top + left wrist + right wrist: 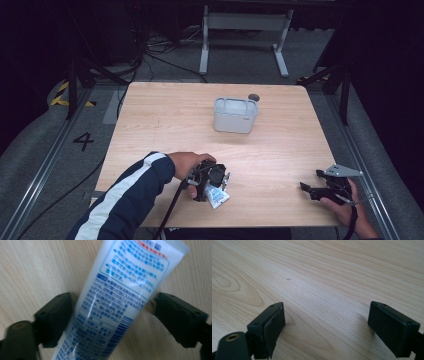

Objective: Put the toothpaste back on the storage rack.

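Observation:
A white tube (117,300) with blue print lies flat on the wooden table (280,150), near the front edge at the left (218,196). My left gripper (212,181) points down over it. In the left gripper view it stands open (112,320), one jaw on each side of the tube; the left jaw is at the tube's edge and the right one a little apart from it. My right gripper (314,189) rests low at the table's front right, held by a hand. It is open (325,322), with bare wood between its fingers.
A pale grey open box (235,115) stands at the middle back of the table, with a small dark round object (253,97) just behind its right corner. A white table frame (245,35) and cables lie on the floor beyond.

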`<state>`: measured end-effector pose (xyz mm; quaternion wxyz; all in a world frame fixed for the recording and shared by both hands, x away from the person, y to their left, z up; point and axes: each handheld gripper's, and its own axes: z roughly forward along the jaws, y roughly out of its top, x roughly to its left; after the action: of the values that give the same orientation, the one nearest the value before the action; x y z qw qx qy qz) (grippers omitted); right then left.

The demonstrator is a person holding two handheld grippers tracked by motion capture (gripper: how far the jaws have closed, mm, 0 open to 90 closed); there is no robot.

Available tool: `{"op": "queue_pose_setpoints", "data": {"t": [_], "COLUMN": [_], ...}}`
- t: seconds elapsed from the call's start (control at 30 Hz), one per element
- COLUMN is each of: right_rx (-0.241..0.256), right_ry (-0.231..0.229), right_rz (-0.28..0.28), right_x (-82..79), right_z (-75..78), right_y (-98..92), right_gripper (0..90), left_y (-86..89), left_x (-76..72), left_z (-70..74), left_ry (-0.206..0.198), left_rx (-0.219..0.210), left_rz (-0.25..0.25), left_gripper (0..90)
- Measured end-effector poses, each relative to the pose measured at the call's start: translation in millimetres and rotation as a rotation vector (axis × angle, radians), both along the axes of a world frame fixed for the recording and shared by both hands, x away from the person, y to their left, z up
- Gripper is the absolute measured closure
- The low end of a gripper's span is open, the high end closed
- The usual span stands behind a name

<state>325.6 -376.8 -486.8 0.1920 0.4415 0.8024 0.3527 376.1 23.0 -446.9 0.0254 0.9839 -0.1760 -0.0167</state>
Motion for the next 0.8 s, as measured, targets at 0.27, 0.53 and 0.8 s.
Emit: {"op": "queue_pose_setpoints", "data": {"t": [0.27,0.53,0.8], "right_rx": [0.004,-0.001,0.005], "right_ry": [0.001,-0.003,0.001], "right_rz": [-0.003,-0.001,0.002], "right_x": [-0.3,-0.5,-0.1], "right_z": [0.1,0.0,0.1], "right_y": [0.1,0.2,-0.1], "right_gripper": [14.7,14.7,14.8], "left_y": [3.7,0.5,5.3], "left_x": [2.1,0.1,6.6], "left_z": [2.9,2.6,5.8], "left_ry": [0.012,0.02,0.012], "left_rx": [-0.07,-0.07,-0.113], "left_rz": [0.04,0.049,0.112], "left_gripper": [28.3,25.9,42.1]}}
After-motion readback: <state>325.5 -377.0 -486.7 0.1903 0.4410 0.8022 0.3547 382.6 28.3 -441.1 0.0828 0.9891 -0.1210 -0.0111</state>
